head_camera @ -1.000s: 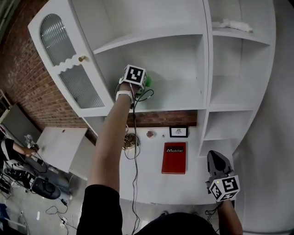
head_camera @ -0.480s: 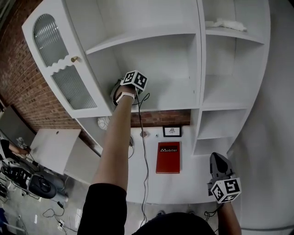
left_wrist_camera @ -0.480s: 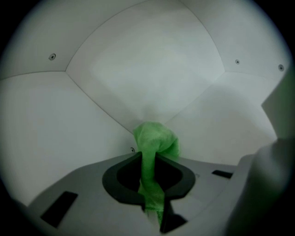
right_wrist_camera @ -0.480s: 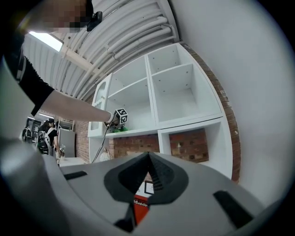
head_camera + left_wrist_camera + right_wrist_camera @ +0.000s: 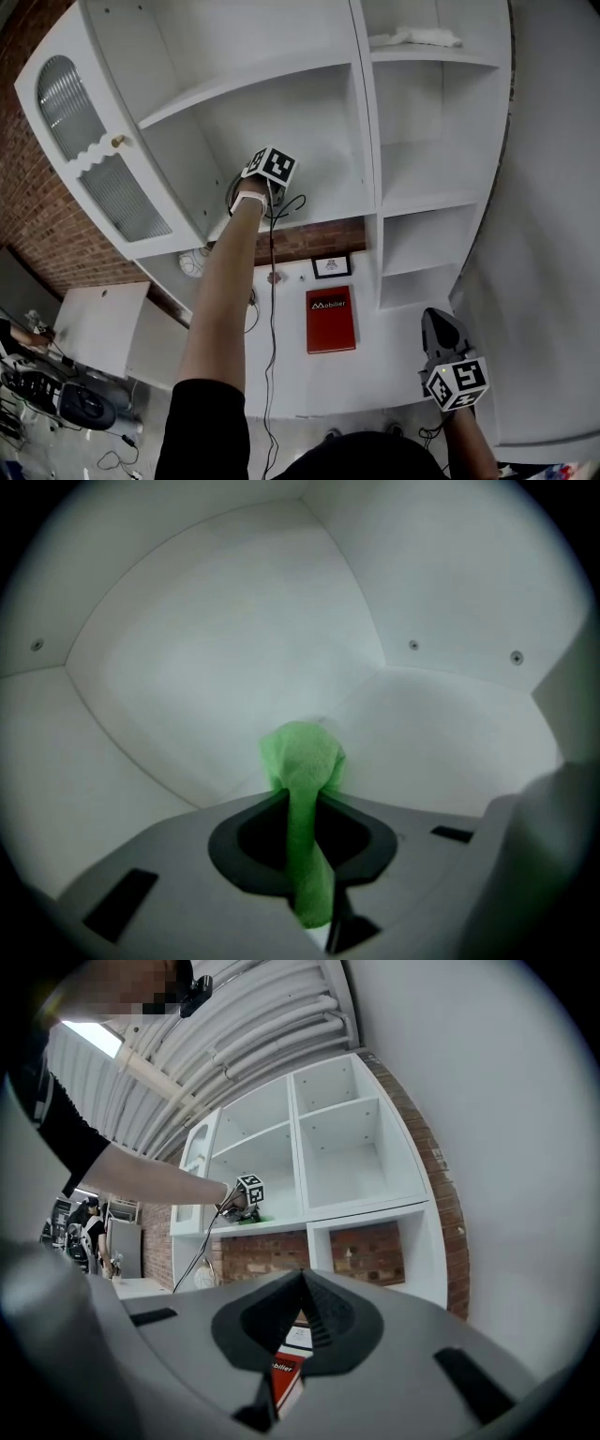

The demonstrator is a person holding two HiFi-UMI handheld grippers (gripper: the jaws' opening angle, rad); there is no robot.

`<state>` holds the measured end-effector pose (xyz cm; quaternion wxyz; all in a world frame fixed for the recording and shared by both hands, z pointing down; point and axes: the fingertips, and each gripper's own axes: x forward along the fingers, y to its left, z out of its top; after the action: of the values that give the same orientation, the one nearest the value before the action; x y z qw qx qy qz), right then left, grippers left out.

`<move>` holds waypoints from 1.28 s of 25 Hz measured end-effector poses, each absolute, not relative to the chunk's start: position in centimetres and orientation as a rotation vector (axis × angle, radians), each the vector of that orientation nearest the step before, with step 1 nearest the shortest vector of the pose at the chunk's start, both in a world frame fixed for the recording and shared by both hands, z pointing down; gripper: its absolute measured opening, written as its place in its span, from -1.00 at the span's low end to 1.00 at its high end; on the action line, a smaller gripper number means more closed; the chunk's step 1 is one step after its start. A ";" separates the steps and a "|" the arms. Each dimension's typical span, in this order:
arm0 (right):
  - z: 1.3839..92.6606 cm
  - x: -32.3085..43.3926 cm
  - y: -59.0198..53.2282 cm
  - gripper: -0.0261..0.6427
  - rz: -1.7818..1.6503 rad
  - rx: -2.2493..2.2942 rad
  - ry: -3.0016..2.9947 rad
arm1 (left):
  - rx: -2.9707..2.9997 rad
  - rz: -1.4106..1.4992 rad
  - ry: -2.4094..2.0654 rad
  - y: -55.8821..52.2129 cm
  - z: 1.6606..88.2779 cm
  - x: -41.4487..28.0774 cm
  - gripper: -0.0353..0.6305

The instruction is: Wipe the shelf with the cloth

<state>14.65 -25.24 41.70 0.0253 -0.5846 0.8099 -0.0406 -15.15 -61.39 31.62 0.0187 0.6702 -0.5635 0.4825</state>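
The left gripper (image 5: 302, 832) is clenched on a thin twist of the green cloth (image 5: 302, 761). The cloth's bunched end sits low in the shelf (image 5: 450, 733) compartment, seemingly on its floor near the back corner. So narrow a hold could let the cloth slip out under a hard drag, and the dangling cable (image 5: 271, 244) might snag the shelf edge. The right gripper (image 5: 302, 1316) is clamped together on nothing. The upper right compartment holds a white bundle (image 5: 412, 37); the others look bare.

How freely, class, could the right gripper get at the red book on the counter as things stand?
Probably yes. The right gripper hangs shut and empty near the red book, with only bare counter between them; it would need to open first.
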 end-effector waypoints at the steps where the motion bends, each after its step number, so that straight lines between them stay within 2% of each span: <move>1: 41.6 15.1 -24.9 -0.94 -0.122 -1.823 2.495 | 2.124 1.497 -1.710 -61.3 31.9 -13.3 -0.72; 9: 42.1 19.3 -22.1 -0.94 -0.150 -1.954 2.381 | 2.388 1.408 -1.405 -59.8 32.4 0.0 -0.72; 15: 42.8 20.0 -21.9 -0.94 -0.180 -1.962 2.365 | 2.483 1.381 -1.294 -58.3 32.4 3.4 -0.72; 19: 43.1 17.7 -23.3 -0.94 -0.191 -1.878 2.448 | 2.611 1.227 -1.238 -56.5 30.5 3.7 -0.72; 22: 42.9 14.9 -24.5 -0.94 -0.177 -1.787 2.520 | 2.676 1.247 -1.342 -55.7 28.4 0.7 -0.72; 26: 42.7 10.8 -26.0 -0.94 -0.173 -1.652 2.608 | 2.504 1.486 -1.639 -55.7 26.5 -8.9 -0.72; 32: 42.6 6.4 -27.0 -0.94 -0.188 -1.495 2.676 | 2.146 1.539 -1.846 -54.9 26.8 -20.6 -0.72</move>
<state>6.43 -26.95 42.58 0.0350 -0.4865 0.8708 -0.0612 -20.56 -54.87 26.75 -0.0399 0.6655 -0.5725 0.4772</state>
